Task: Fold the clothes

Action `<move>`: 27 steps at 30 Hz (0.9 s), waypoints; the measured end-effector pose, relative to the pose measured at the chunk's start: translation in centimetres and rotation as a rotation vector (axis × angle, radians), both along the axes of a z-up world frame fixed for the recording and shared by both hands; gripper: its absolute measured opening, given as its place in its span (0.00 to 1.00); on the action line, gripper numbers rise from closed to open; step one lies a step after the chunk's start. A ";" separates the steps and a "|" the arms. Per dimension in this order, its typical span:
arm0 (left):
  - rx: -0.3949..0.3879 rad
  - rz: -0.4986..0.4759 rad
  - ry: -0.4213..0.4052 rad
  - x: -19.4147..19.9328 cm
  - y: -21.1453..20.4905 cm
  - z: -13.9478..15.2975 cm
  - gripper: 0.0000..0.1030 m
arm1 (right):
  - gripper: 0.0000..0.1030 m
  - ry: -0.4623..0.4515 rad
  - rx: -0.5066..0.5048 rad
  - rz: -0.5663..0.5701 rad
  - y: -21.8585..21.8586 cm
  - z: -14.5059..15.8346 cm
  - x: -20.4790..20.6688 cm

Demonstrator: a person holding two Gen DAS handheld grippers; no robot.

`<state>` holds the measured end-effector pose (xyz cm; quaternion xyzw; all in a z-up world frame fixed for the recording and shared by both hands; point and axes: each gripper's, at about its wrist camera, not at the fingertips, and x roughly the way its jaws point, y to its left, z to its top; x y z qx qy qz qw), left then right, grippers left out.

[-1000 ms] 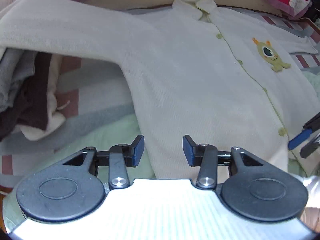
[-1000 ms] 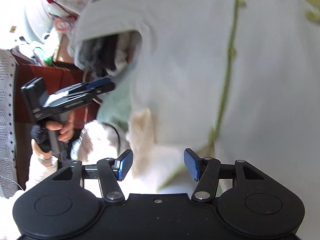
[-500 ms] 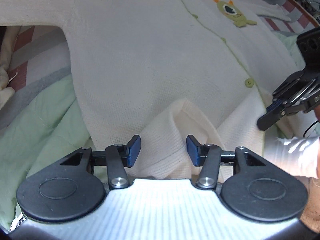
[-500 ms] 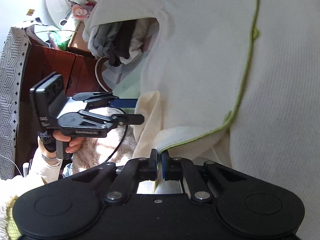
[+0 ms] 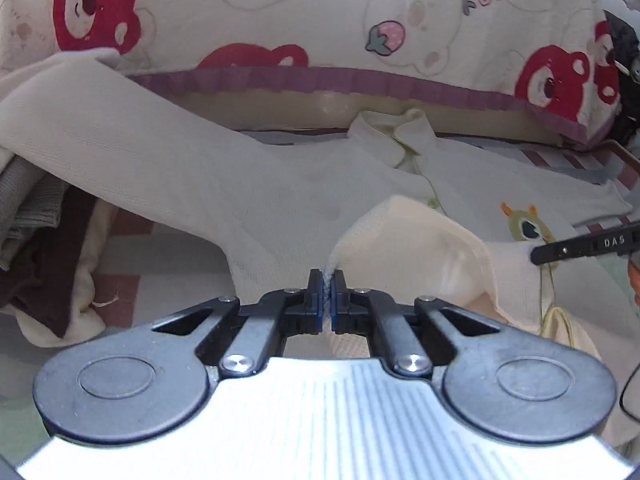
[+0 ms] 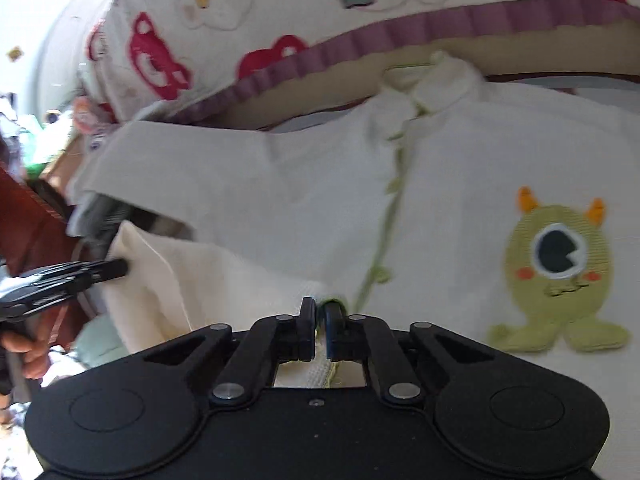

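Tongs first: left tongs are pressed together on the hem of the cream cardigan, they've just snapped closed on it, and you can see a thin ridge of knit squeezed up between the blue pads. Right tongs are pinching the same bottom edge further along, right at the green-trimmed button placket, with fabric poking through the small gap between the pads.

So both hands have the hem, side by side, and the lifted edge is curling over into a loose roll on top of the body of the cardigan. From the left wrist view the right tongs' tip shows at the right edge, near the monster patch.

Cardigan itself lies spread on the bed, collar away from both tongs up by the bear-print quilt, one sleeve stretched out to the left over a pile of dark clothes.

Key bit for the next move, I'd say: the long axis runs from the tongs straight out to the collar, so the hem needs carrying forward along it. Both hands look about equally near, so keeping them level matters or the fold goes skewed.
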<state>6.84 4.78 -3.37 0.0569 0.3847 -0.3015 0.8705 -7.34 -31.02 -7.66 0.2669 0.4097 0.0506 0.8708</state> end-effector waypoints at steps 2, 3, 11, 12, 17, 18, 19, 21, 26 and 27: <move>-0.022 0.040 0.048 0.3 -0.6 -2.3 0.03 | 0.15 0.048 0.022 -0.045 -0.9 -0.3 -1.0; -0.024 0.055 0.062 0.1 -0.7 -3.4 0.03 | 0.21 0.051 0.015 -0.046 -1.0 0.0 -2.2; -0.114 0.103 0.137 -0.4 1.5 -4.9 0.03 | 0.42 0.199 0.060 0.102 1.7 0.9 -12.4; -0.120 0.104 0.141 -0.5 1.5 -4.9 0.03 | 0.46 0.223 0.089 0.112 2.0 0.5 -13.4; -0.128 0.091 0.150 -0.8 1.8 -5.3 0.04 | 0.59 0.286 0.047 0.201 5.2 -2.0 -15.8; -0.126 0.092 0.153 -0.8 1.8 -5.4 0.04 | 0.60 0.298 0.014 0.230 5.9 -2.6 -15.9; -0.123 0.093 0.153 -0.8 1.8 -5.5 0.04 | 0.59 0.293 -0.049 0.274 6.8 -3.0 -15.8; -0.121 0.091 0.139 -0.9 1.8 -5.5 0.03 | 0.37 0.250 -0.174 0.356 8.4 -3.3 -15.8; -0.234 0.065 0.028 -2.1 2.7 -3.2 0.03 | 0.07 0.086 -0.171 0.307 5.9 -0.6 -15.0; -0.256 0.067 0.027 -2.2 2.9 -3.0 0.03 | 0.07 0.045 -0.149 0.277 4.8 0.4 -14.7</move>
